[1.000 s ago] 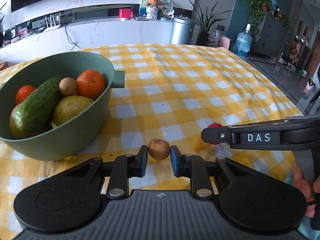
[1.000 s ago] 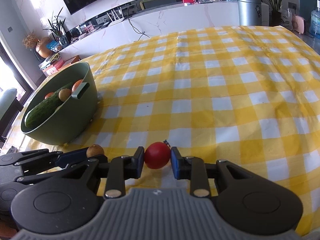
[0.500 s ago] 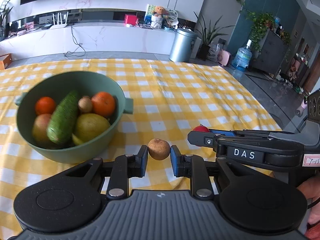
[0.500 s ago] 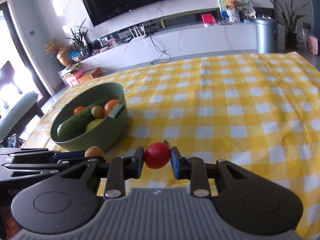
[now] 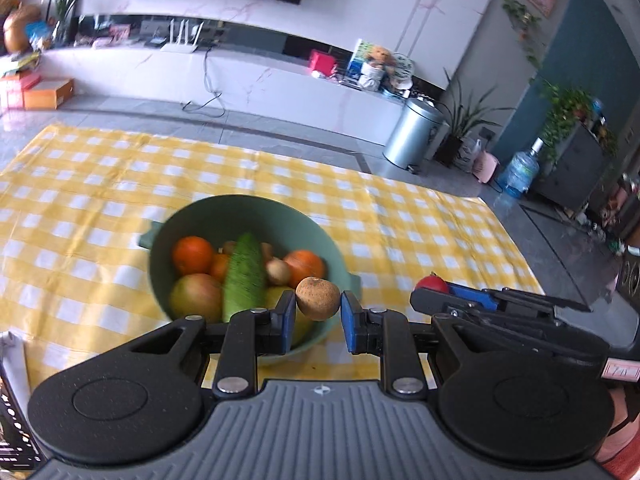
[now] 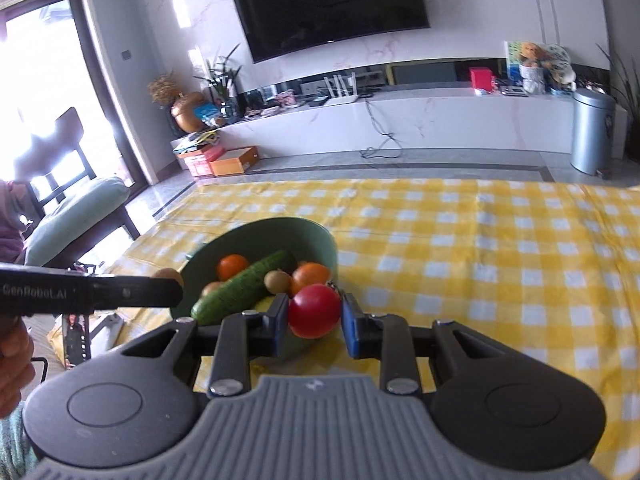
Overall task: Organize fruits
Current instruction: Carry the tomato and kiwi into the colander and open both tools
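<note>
Both grippers carry fruit above the near side of the green bowl (image 5: 244,210), which stands on a yellow and white checked tablecloth (image 5: 420,216). Left gripper (image 5: 318,316): its jaws are set narrow, closed on a small brown fruit (image 5: 318,298) pinched between the blue pads (image 5: 287,322). That fruit is nearly round, with its small stem scar turned up and slightly away from the camera, so it shows no clear long axis. It hangs over the bowl's near rim, in front of the fruit already inside.

Right gripper (image 6: 315,320): its jaws are also narrow, clamped on a red tomato (image 6: 314,311), which is round, with a bit of dark stem poking out at its upper right. In the right wrist view the tomato sits over the bowl's near edge; in the left wrist view the same gripper (image 5: 430,292) lies to the right of the bowl, fingers pointing left toward it.

Inside the bowl a cucumber (image 5: 245,278) lies with its long axis running from the near rim to the far wall, roughly through the middle. Left of it are an orange (image 5: 193,255) and a greenish-red apple (image 5: 196,298); right of it are a second orange (image 5: 306,266) and a small brown fruit like the held one (image 5: 278,271). A yellowish fruit shows just behind the left gripper's pads, mostly hidden. The bowl's contents are slightly blurred.
</note>
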{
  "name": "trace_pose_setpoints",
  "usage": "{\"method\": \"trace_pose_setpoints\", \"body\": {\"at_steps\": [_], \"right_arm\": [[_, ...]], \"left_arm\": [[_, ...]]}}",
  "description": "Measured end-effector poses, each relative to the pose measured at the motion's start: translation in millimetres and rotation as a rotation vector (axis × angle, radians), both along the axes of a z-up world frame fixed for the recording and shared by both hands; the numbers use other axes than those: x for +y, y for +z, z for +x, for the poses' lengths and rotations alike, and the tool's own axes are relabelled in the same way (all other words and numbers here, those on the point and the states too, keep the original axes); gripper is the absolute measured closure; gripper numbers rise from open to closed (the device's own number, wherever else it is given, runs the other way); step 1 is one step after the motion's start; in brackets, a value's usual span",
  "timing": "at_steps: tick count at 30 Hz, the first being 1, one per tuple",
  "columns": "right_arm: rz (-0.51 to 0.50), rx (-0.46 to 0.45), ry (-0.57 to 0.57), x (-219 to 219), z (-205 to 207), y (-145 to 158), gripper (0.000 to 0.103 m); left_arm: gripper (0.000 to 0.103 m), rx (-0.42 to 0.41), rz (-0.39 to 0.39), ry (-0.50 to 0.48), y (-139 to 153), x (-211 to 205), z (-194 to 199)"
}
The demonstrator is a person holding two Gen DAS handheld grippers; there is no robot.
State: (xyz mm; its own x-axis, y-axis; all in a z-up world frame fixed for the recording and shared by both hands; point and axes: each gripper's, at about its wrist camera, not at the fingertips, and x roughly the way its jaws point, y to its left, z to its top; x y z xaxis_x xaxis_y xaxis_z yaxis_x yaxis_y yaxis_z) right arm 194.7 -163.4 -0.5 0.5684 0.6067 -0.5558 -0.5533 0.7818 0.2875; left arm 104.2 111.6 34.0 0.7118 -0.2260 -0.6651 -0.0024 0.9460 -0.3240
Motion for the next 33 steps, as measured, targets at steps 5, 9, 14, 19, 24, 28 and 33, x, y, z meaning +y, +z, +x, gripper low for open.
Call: {"method": "trace_pose_setpoints", "body": {"at_steps": [5,9,14,19,24,28,33], "right_arm": [[-0.025,-0.012,0.067,25,10,5,0.078],[-0.060,-0.021,0.111,42,16,3,0.078],[-0.100,-0.017,0.149,61,34,-6,0.078],[-0.137,-0.007,0.180,78,59,-19,0.078],[-0.163,0.013,0.202,96,84,-27,0.078],[-0.195,0.046,0.209,111,104,-36,0.078],[-0.239,0.059,0.217,125,117,-47,0.078]], "left_arm": [[0.076,0.068,-0.027,0.029,-4,23,19],[0.076,0.118,-0.026,0.048,-15,37,33],[0.076,0.168,-0.041,0.065,-34,52,59],[0.076,0.191,-0.064,0.074,-50,60,82],[0.076,0.222,-0.075,0.084,-62,62,97],[0.076,0.241,-0.097,0.090,-67,65,105],[0.076,0.264,-0.090,0.099,-71,65,111]]}}
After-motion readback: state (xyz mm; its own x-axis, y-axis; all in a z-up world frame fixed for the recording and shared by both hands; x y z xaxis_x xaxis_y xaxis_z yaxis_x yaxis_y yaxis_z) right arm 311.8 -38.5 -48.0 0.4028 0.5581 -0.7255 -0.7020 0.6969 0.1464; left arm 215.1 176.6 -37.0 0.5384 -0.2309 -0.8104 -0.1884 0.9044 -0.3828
